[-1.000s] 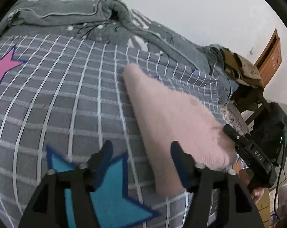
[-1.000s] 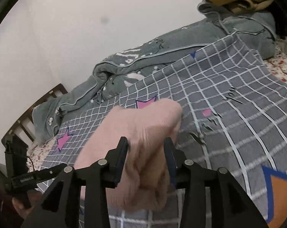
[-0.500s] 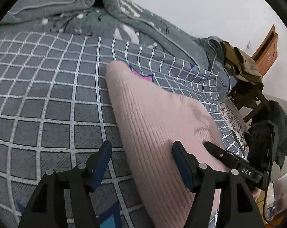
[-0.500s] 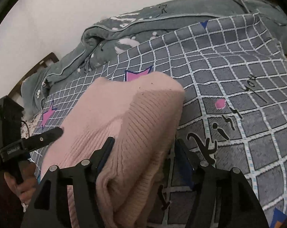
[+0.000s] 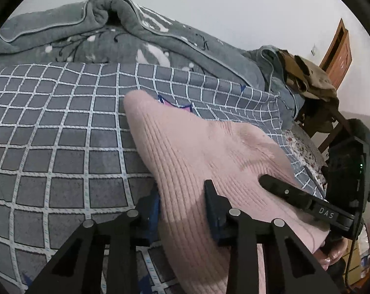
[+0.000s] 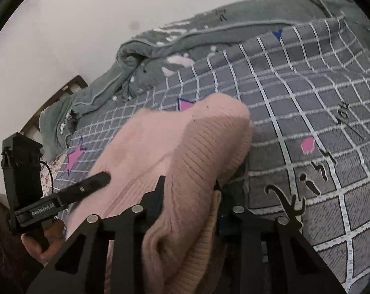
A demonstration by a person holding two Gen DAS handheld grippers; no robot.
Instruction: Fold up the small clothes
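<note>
Pinched at both near corners: left gripper fingers just closed on one edge of the pink ribbed sweater, right gripper fingers just closed on a bunched edge of it too. Probably set up to lift and fold the near half away. Lying on the grey checked bedspread of a bed, rumpled grey quilt behind, white wall, maybe a wooden chair piled with clothes.

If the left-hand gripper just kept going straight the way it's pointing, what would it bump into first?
The pink knit garment: the left gripper has just closed on its near edge, so it would plough into that, then probably the checked bedspread.
</note>
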